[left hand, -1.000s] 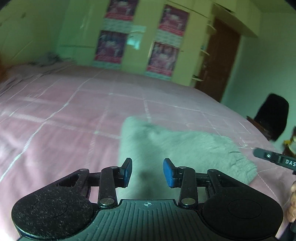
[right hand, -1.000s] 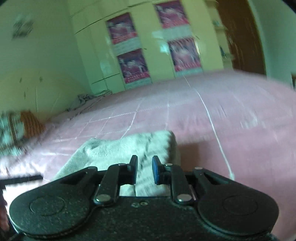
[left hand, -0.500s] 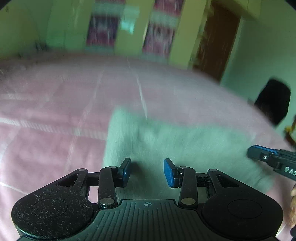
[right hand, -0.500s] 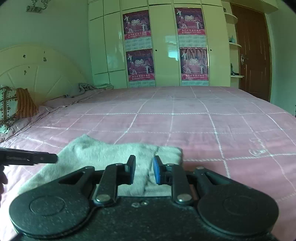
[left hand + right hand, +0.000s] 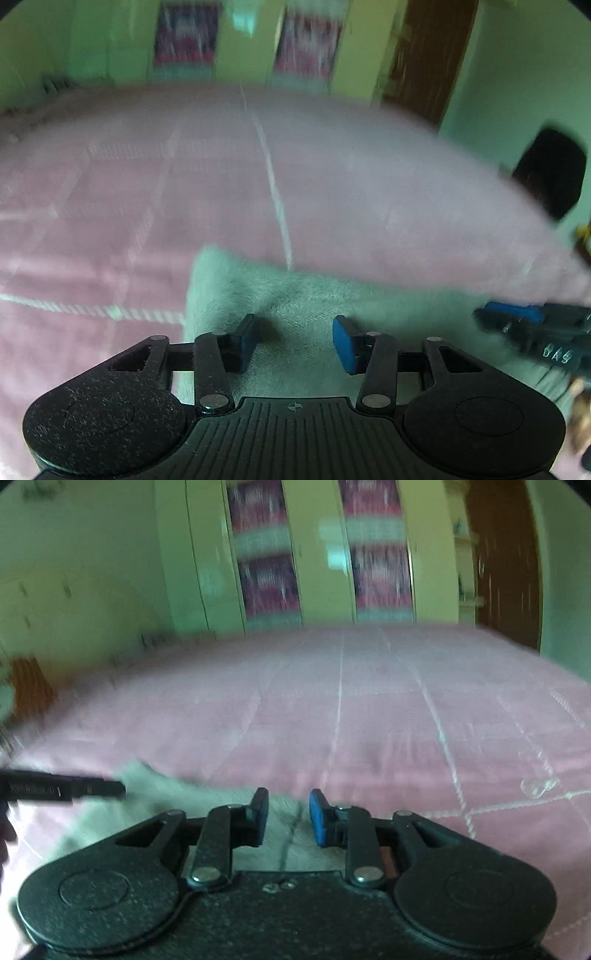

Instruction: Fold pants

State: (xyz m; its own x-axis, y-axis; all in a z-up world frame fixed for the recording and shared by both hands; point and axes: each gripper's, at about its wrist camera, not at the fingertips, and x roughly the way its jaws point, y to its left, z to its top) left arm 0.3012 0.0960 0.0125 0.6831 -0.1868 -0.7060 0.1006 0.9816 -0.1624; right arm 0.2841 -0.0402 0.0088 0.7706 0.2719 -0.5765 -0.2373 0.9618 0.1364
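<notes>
The grey pants (image 5: 332,306) lie folded into a thick, fuzzy stack on the pink quilted bed (image 5: 184,184), close to its near edge, and every place here is told from that stack. The left tool (image 5: 294,341) hangs above the stack's left end, just inside the far left corner, its blue pads (image 5: 345,343) standing well apart after having just been opening; only the cloth below shows in the gap, and neither pad presses on it. The right tool (image 5: 288,818) hangs above the stack's right end, near the far edge where the grey cloth (image 5: 291,834) meets the pink cover (image 5: 369,720); its jaws have just been opening too, stand a narrower way apart than the left pair, and nip nothing. In the left wrist view the right tool (image 5: 535,328) shows blurred over the stack's right side, and in the right wrist view a dark finger of the left tool (image 5: 62,788) reaches in over the stack's left part. Beyond the stack, past the far side of the bed, stand pale wardrobe doors (image 5: 321,554) with blurred red posters (image 5: 266,572), and to their right a brown door (image 5: 506,565).
</notes>
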